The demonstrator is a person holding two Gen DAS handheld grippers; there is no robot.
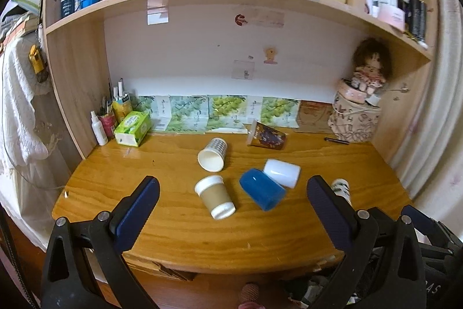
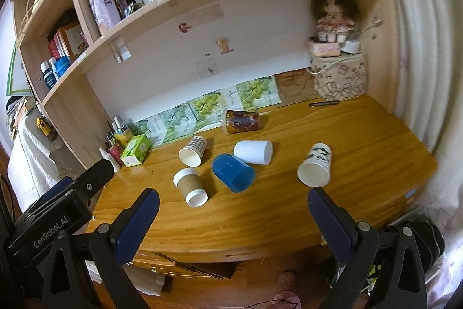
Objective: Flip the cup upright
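Observation:
Several cups lie on their sides on the wooden desk [image 1: 173,230]: a brown sleeved paper cup [image 1: 215,197] [image 2: 191,187], a blue plastic cup [image 1: 262,188] [image 2: 233,172], a white cup [image 1: 282,173] [image 2: 253,152], a checked paper cup [image 1: 212,154] [image 2: 192,154], a dark patterned cup [image 1: 267,137] [image 2: 242,120] and a white cup with green print [image 1: 341,188] [image 2: 315,164]. My left gripper [image 1: 231,193] is open and empty, above the desk's front edge. My right gripper [image 2: 233,207] is open and empty, short of the cups.
A green tissue box [image 1: 133,128], a spray bottle [image 1: 98,128] and a pen holder stand at the back left. A doll on a patterned box [image 1: 356,118] stands at the back right, a pen [image 1: 337,140] beside it. Shelves of books hang above.

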